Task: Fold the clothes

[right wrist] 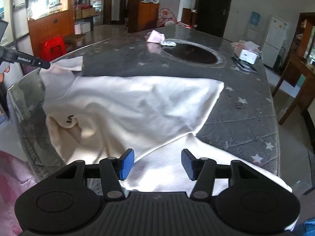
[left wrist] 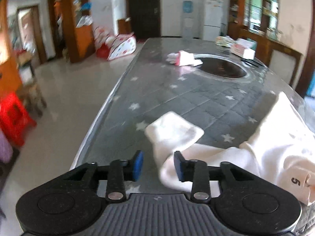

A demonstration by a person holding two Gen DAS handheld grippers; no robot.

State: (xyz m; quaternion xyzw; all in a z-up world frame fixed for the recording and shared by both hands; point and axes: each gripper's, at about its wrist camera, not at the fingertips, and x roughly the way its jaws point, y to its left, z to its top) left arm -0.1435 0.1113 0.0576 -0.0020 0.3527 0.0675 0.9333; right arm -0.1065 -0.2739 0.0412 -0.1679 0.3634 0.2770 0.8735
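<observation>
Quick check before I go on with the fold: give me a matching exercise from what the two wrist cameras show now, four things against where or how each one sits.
Things:
1. white garment
2. left gripper
3. pink folded cloth
4. white box

Places or states:
A. at the near rim of the dark round inset, far down the table
B. spread over the near end of the table
C. beyond the inset, towards the white fridge
D. open, with a sleeve end lying by one blue pad

Pairs: 1-B, 2-D, 3-A, 4-C
</observation>
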